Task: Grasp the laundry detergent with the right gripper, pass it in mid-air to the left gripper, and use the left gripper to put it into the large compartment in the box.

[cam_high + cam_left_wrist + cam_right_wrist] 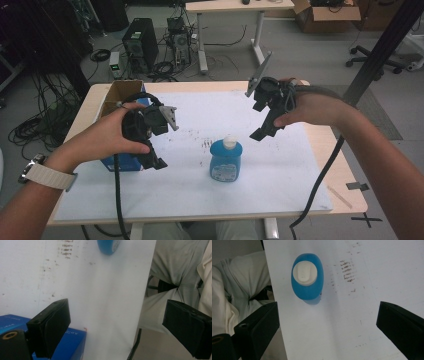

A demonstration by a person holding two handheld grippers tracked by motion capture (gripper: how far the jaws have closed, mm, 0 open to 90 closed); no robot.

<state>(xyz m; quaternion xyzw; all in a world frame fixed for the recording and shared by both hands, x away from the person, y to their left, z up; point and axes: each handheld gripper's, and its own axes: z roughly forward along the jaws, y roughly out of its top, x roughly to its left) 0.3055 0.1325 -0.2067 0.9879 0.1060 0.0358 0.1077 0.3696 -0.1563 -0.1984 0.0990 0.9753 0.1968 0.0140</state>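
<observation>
White sheet bears an upright blue bottle, white-capped; left gripper and right gripper flank it, both wide apart, empty.

**Both tools held open above the counter**

The left tool hovers left of the blue bottle, jaws spread wide and empty. The right tool hangs behind and right of the bottle, tilted down, jaws also wide apart.

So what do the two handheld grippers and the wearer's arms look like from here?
Both the left gripper and the right gripper are black, with blocky jaws, a grey three-cornered plate on top and a trailing black cable. Forearms are bare; a watch with a pale band sits on the left wrist.
</observation>
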